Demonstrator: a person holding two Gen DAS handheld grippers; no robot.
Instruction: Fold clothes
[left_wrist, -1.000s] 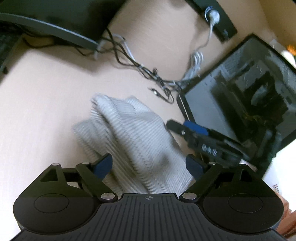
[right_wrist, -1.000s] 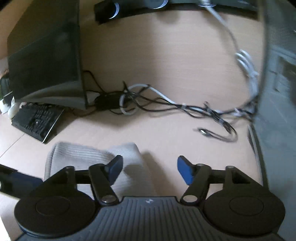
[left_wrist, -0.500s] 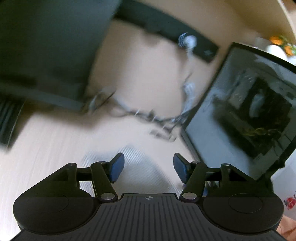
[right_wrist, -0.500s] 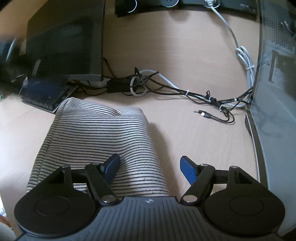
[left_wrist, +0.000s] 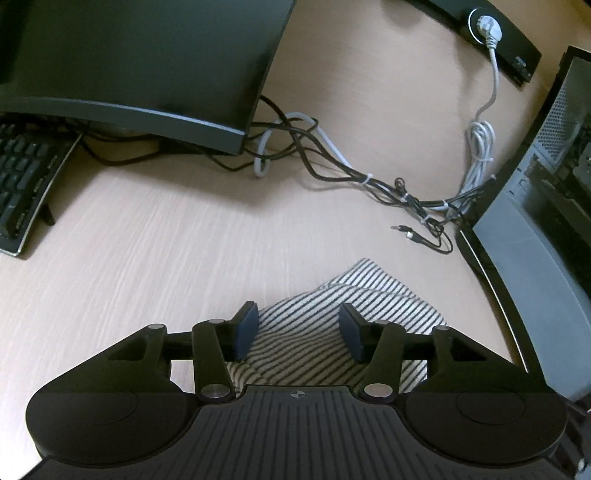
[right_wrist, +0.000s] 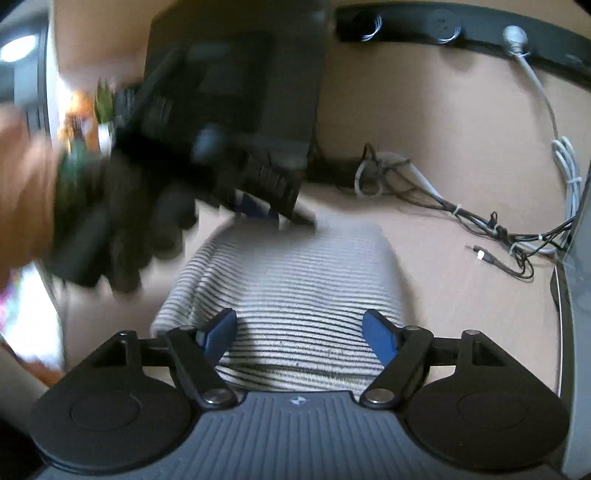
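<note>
The folded white garment with thin dark stripes (left_wrist: 332, 325) lies on the pale wooden desk (left_wrist: 147, 266), near its front part, between a dark curved monitor (left_wrist: 147, 66) on one side and a grey computer case with a glass panel (left_wrist: 532, 258) on the other. It makes a soft bundle with a rounded far edge.

The left gripper (left_wrist: 297, 332) is low over the near part of this garment. Its jaws have just been closing, and now they stand half narrow, with a ridge of striped cloth between the two blue pads (left_wrist: 245, 330). The left pad looks to be against the cloth, but the right pad seems a little apart from it, so it is not a firm grip yet.

The right gripper (right_wrist: 299, 338) is also above the garment (right_wrist: 295, 280), from the opposite side. Its jaws have just been opening and stand wide; the blue pads (right_wrist: 380, 341) are over the cloth near its two side edges and press nothing.

In the right wrist view the left gripper (right_wrist: 258, 208) appears blurred at the far end of the garment, held by a hand in a black glove (right_wrist: 140, 221).

A bundle of black and grey cables (left_wrist: 369, 181) runs across the desk behind the garment, well apart from it. A black keyboard (left_wrist: 26, 177) stands tilted under the monitor.
</note>
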